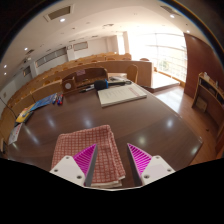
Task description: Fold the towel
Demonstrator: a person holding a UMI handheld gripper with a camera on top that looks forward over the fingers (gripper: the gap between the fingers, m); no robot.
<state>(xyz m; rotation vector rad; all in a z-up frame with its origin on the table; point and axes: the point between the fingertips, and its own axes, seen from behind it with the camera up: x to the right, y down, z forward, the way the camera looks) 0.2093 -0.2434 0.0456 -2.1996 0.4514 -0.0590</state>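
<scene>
Seeing my gripper (111, 160) spread wide over the red checked cloth towel (87, 148) on the dark wooden table (150, 125); towel's long axis runs near-left to far-right.

We saw our gripper (110, 160) with fingers spread apart above a dark wooden table (150, 125). A red checked towel (85, 148) lay bunched on the table, under and just ahead of the left pink pad (84, 157). Beyond it sat a white tray (122, 93), well apart from the towel.
</scene>
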